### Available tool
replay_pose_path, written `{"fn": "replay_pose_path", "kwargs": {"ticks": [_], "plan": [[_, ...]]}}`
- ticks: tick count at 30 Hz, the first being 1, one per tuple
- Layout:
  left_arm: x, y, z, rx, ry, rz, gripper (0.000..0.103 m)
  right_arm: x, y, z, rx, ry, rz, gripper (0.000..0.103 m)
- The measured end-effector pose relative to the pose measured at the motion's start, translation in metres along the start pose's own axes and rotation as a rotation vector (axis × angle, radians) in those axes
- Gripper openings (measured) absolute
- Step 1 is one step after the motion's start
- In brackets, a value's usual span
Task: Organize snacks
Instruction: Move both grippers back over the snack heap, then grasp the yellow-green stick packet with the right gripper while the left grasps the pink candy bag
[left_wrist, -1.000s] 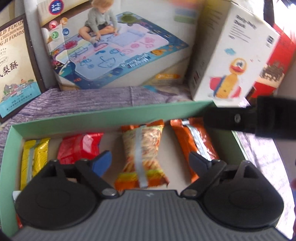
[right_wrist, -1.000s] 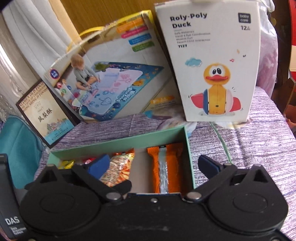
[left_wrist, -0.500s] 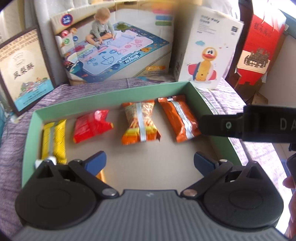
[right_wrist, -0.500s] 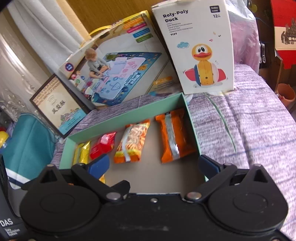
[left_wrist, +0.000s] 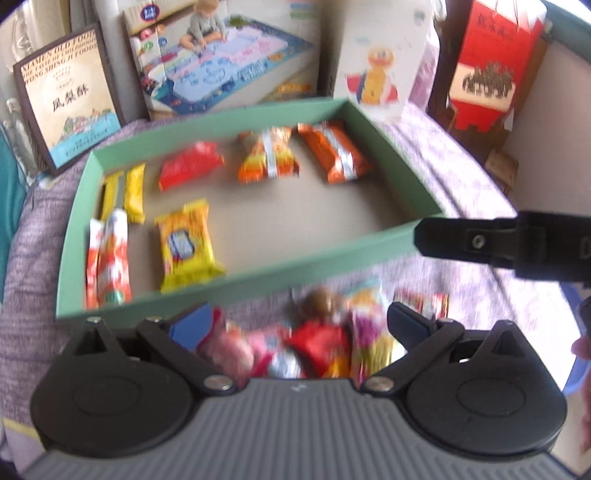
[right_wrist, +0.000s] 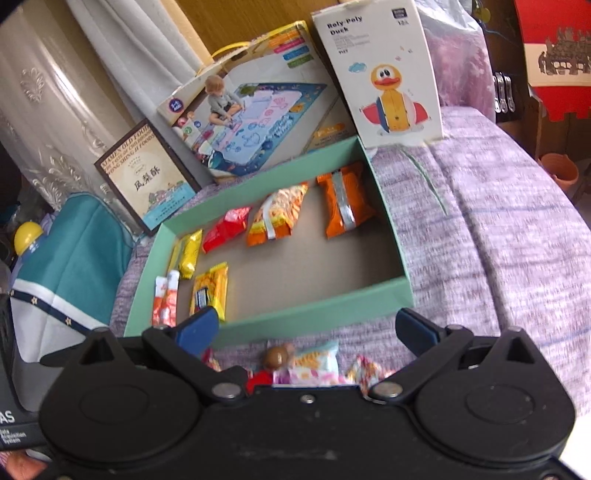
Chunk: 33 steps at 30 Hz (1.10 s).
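The green tray (right_wrist: 314, 317) sits mid-frame on the purple cloth (right_wrist: 498, 229). It holds six packets: in the far row a yellow packet (right_wrist: 190, 253), a red packet (right_wrist: 226, 229), an orange-patterned packet (right_wrist: 277, 216) and an orange packet (right_wrist: 345, 203); in the near row a red-and-white packet (right_wrist: 166, 297) and a yellow packet with a blue label (right_wrist: 209, 291). Their printing is too blurred to read. Loose snacks (left_wrist: 325, 332) lie on the cloth just outside the tray's near wall, at lower centre, directly ahead of both claws.

The left gripper (left_wrist: 295, 326) and right gripper (right_wrist: 304, 330) both have fingers spread apart, holding nothing.

Half a second ago both cameras sat closer over the tray; now they have pulled back, bringing the near wall and the loose pile into view.

Behind the tray, the white box (right_wrist: 384, 70) at upper right reads "Roly-Poly Duck". Left of it stands a drawing-mat box (right_wrist: 255, 107), and the framed box (right_wrist: 147, 177) at upper left reads "XIAMEN OLD FOOD".
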<state>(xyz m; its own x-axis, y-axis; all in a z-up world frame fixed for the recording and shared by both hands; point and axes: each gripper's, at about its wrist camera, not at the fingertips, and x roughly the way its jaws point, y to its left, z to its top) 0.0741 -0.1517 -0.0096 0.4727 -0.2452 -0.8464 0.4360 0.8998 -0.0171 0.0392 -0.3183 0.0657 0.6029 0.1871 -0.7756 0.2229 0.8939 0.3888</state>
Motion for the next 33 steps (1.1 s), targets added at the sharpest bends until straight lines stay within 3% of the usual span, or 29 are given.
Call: {"fn": "replay_pose_path", "kwargs": {"ticks": [4,12,16,20,25,29,33], "plan": [[0.002,-0.001,-0.026,0.019,0.043,0.012,0.095,-0.009,-0.011,-0.023,0.050,0.022,0.003,0.103],[-0.017,-0.038,-0.065,0.155,0.095,-0.150,0.088,-0.031,-0.031,-0.060,0.102,0.036,-0.044,0.103],[-0.017,-0.050,-0.073,0.201,0.100,-0.136,0.083,-0.039,-0.038,-0.078,0.133,0.050,-0.030,0.087],[-0.016,-0.031,-0.069,0.146,0.097,-0.113,0.082,-0.044,-0.046,-0.095,0.183,0.066,-0.007,0.073],[-0.015,0.002,-0.064,0.044,0.095,-0.047,0.082,-0.038,-0.045,-0.112,0.220,0.118,0.039,0.046],[-0.018,0.012,-0.060,0.004,0.080,-0.016,0.082,-0.023,-0.035,-0.122,0.230,0.164,0.020,0.045],[-0.017,0.010,-0.056,0.006,0.074,-0.008,0.082,-0.015,-0.027,-0.125,0.193,0.129,-0.030,0.044]]}}
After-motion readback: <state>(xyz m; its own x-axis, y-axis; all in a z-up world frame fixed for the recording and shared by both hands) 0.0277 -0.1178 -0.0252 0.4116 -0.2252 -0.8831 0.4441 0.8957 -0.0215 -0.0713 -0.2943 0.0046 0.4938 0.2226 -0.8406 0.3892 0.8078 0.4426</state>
